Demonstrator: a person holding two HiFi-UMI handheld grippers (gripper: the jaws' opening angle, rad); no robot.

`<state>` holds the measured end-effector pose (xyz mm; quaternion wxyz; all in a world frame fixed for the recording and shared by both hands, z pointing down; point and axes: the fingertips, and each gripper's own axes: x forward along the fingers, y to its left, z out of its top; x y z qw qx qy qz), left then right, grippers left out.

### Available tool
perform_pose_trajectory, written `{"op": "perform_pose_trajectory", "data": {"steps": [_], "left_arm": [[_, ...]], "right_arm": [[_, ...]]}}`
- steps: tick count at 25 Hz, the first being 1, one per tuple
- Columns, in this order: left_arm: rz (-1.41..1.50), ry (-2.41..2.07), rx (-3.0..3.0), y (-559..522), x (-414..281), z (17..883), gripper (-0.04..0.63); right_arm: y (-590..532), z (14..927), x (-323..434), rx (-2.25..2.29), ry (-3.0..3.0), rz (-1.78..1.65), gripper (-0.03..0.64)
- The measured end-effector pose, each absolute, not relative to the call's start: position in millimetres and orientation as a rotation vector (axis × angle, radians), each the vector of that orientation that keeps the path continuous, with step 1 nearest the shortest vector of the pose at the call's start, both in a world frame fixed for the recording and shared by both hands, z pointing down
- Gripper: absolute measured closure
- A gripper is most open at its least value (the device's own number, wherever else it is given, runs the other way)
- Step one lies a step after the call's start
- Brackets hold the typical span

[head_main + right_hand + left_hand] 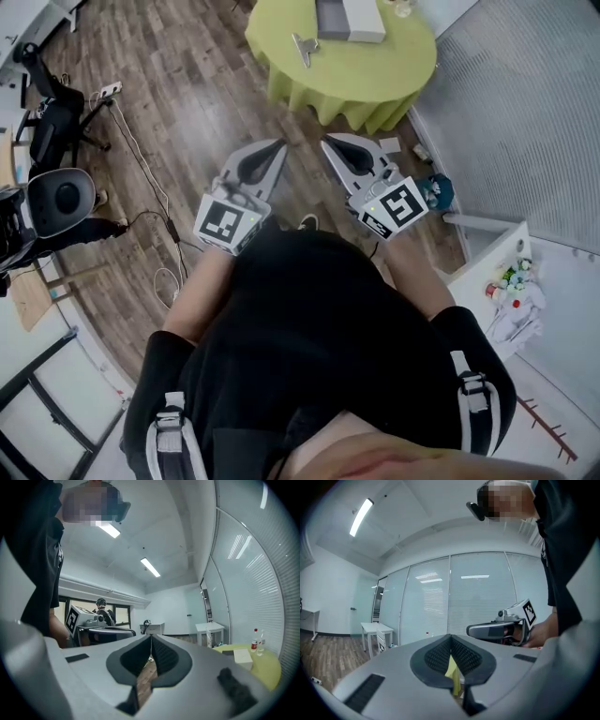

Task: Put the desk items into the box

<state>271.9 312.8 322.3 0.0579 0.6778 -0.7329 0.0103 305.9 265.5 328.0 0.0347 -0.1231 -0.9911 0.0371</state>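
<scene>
A round table under a yellow-green cloth [375,75] stands ahead on the wooden floor. On it lie a grey and white box [349,19] and a metal clip [303,47]. Both grippers hover side by side in front of the person's body, short of the table and pointing toward it. The left gripper [281,142] has its jaws together with nothing held; in its own view the tips [451,637] meet. The right gripper [325,142] is likewise shut and empty [151,637]. In the right gripper view the table [267,667], the box [243,657] and a bottle [255,640] sit at the right.
An office chair [56,197] and a power strip with cables [108,91] are on the floor at the left. A white cabinet with small items [511,277] and a blind-covered glass wall [525,112] stand at the right. A teal object [439,190] lies near the table's foot.
</scene>
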Motion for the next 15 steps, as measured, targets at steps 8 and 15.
{"op": "perform_pose_trajectory", "data": {"steps": [8, 15], "left_arm": [[0.041, -2.145, 2.110, 312, 212, 330, 0.583], [0.028, -2.057, 2.187, 310, 156, 332, 0.583]], "right_arm": [[264, 333, 245, -0.300, -3.030, 0.158, 0.600], [258, 335, 192, -0.169, -3.023, 0.151, 0.600]]}}
